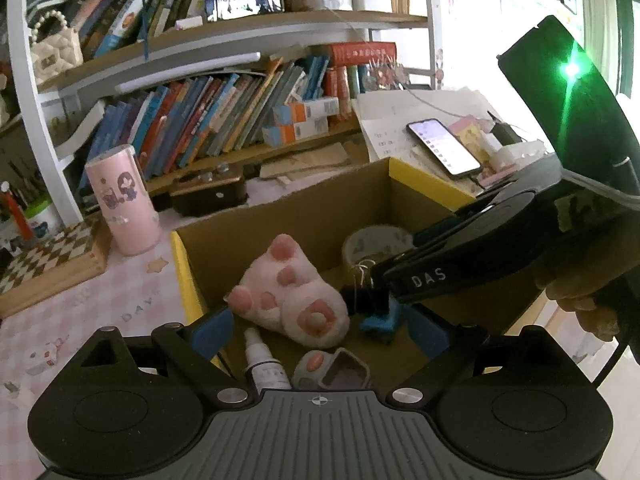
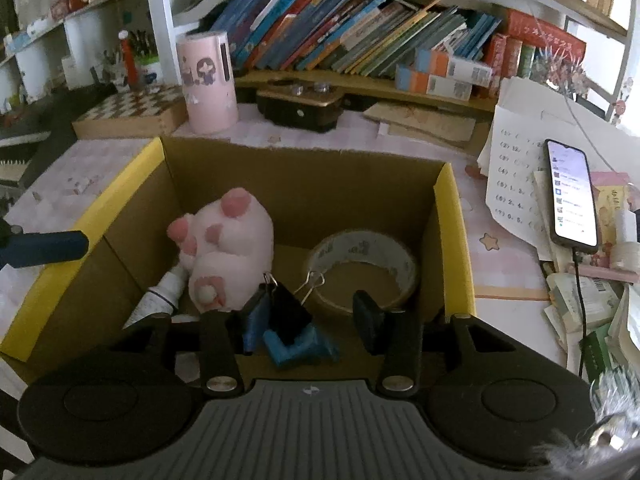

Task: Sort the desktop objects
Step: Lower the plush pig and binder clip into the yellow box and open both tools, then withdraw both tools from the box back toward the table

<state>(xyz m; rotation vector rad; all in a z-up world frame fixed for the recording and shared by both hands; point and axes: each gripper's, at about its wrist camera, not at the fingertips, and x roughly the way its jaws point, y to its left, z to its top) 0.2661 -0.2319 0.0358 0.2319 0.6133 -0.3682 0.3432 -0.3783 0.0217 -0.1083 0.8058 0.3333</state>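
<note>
Black binder clip (image 2: pixel 285 314) sits low inside the box (image 2: pixel 454 240), beside the right tongs' (image 2: pixel 310 320) left pad, wire loops up. The right tongs stand spread, nothing pinched; clip looks let go, likely just dropped here since the box is the sorting bin. It leans on a blue block (image 2: pixel 298 346) on the box floor. What that block is, I cannot tell.

Left tongs (image 1: pixel 320 326) hang over the box's near edge, spread wide, empty — probably waiting out of the way while the right arm reaches in.

Count in box: one clip, one blue block, one pink paw plush (image 2: pixel 226 248), one tape roll (image 2: pixel 364 268), one white dropper bottle (image 2: pixel 160 300), one small paw-print case (image 1: pixel 330 368) (seen only in the left view). Six items, all loose on the floor, none stacked, though the plush rests partly against the bottle.

Outside, on the bench (image 2: pixel 504 264): one pink cylinder (image 2: pixel 206 84), one chessboard (image 2: pixel 132 114), one lit phone (image 2: pixel 570 194) on papers, plugged in. Books fill the shelf behind.
</note>
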